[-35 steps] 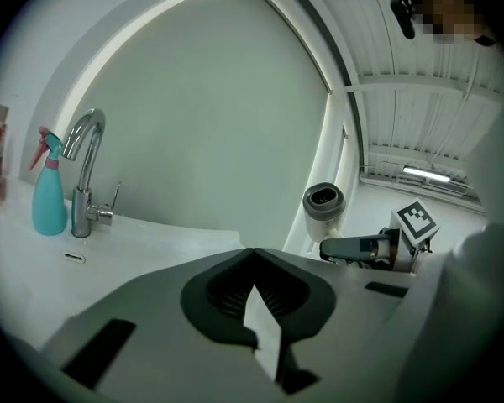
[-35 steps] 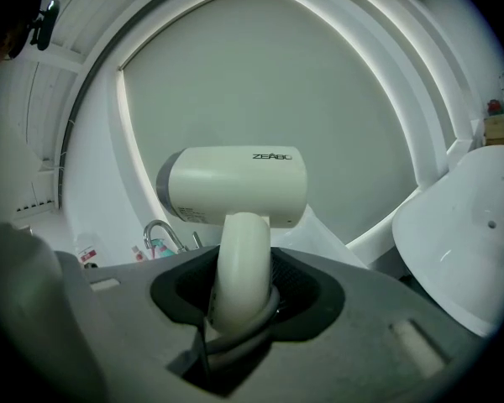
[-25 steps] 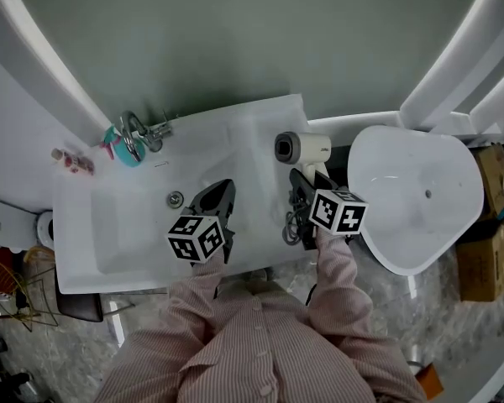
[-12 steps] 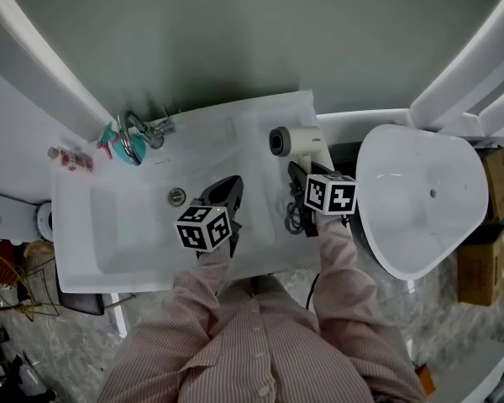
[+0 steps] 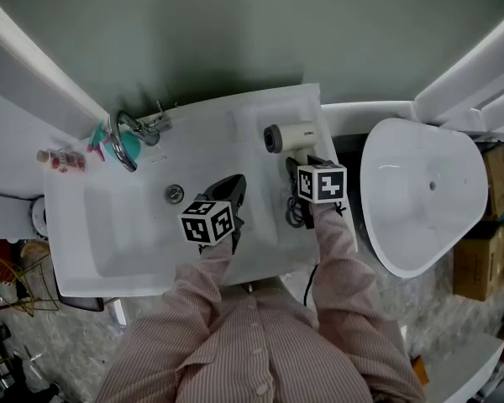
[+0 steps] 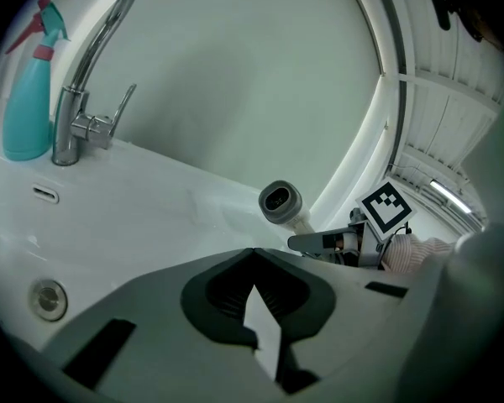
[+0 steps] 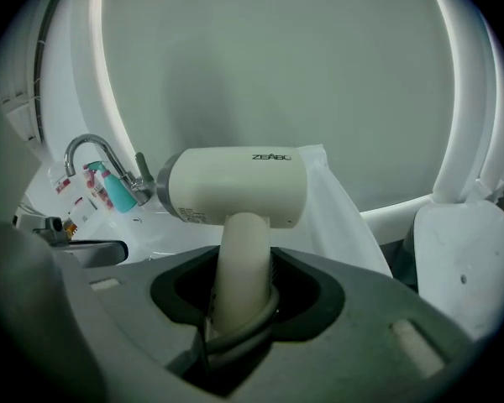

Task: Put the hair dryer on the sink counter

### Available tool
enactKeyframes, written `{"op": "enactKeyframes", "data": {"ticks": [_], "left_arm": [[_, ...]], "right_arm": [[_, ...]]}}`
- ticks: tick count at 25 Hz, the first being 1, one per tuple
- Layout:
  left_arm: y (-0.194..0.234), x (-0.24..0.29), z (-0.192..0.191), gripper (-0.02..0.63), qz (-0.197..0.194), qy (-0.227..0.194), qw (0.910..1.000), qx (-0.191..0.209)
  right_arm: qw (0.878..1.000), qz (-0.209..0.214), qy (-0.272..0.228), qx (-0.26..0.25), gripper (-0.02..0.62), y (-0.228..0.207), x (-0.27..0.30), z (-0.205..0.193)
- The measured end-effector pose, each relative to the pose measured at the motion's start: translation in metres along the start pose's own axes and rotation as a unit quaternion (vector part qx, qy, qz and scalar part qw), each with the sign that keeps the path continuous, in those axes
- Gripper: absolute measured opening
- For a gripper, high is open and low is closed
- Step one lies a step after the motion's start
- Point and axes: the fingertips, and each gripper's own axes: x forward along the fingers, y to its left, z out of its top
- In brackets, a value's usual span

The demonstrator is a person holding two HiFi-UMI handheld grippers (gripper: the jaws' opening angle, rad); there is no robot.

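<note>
From overhead, the marker cube of the right gripper (image 5: 305, 164) sits square over the hair dryer (image 5: 292, 135) handle, so the grip itself is out of sight. The cord (image 5: 296, 214) bunches near the counter (image 5: 235, 128) front right corner, partly lost under the sleeve (image 5: 336, 259). Small bottles (image 5: 57, 159) off the back left corner are too tiny to tell. The left gripper view cuts the tap (image 6: 84, 107) spout at the top edge.

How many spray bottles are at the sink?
1: a teal spray bottle beside the tap. The small pink things farther left are too small to tell.
</note>
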Motion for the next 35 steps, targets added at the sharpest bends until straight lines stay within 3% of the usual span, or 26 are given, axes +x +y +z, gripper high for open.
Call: {"op": "enactKeyframes", "data": {"ticks": [10, 26, 35], "left_arm": [[0.009, 0.013, -0.013, -0.002, 0.0, 0.022, 0.9997, -0.012], [0.011, 0.021, -0.022, -0.002, -0.007, 0.039, 0.9991, -0.018], [0.012, 0.02, -0.022, -0.002, -0.01, 0.037, 0.999, -0.021]], "right_arm": [[0.996, -0.054, 0.065, -0.031, 0.166, -0.011, 0.018, -0.016], [0.99, -0.076, 0.113, -0.029, 0.166, -0.014, 0.026, -0.021], [0.988, -0.091, 0.116, -0.035, 0.167, -0.016, 0.029, -0.022]]}}
